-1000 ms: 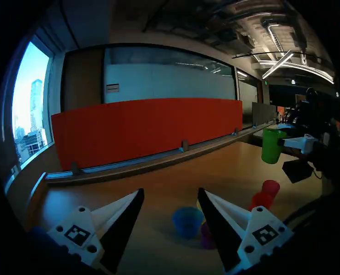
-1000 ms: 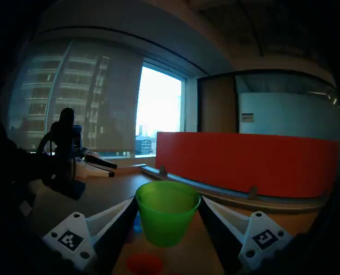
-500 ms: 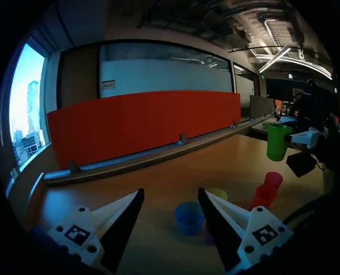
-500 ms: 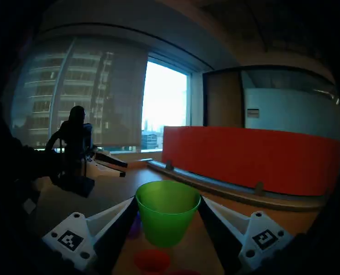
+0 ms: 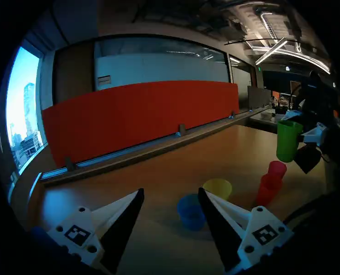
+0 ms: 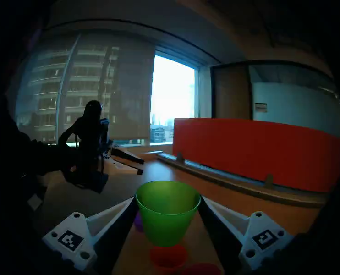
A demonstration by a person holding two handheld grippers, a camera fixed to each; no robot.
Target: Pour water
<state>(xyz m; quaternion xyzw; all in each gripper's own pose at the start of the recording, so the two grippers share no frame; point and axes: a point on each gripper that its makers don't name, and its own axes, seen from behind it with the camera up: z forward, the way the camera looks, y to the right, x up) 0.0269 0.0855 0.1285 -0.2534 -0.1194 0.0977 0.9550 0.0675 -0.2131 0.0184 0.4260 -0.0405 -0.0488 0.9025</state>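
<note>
My right gripper (image 6: pixel 167 201) is shut on an upright green cup (image 6: pixel 167 211), held above the table. Below it stands a red cup (image 6: pixel 168 255), with a purple cup (image 6: pixel 138 222) just to its left. In the left gripper view the green cup (image 5: pixel 287 140) hangs at the far right in the right gripper (image 5: pixel 314 136), above two red cups (image 5: pixel 271 181). My left gripper (image 5: pixel 171 197) is open with nothing between its fingers. A blue cup (image 5: pixel 190 211) sits by its right finger and a yellow cup (image 5: pixel 217 188) stands just beyond.
The wooden table (image 5: pixel 206 160) runs back to an orange partition (image 5: pixel 138 114) with a rail along its foot. In the right gripper view the left gripper (image 6: pixel 126 160) and the arm holding it (image 6: pixel 41 158) are at the left, before a bright window (image 6: pixel 172 98).
In the left gripper view the yellow cup has come into sight and the cups shifted right. In the right gripper view the red cup moved up under the green cup; the left gripper drifted right.
</note>
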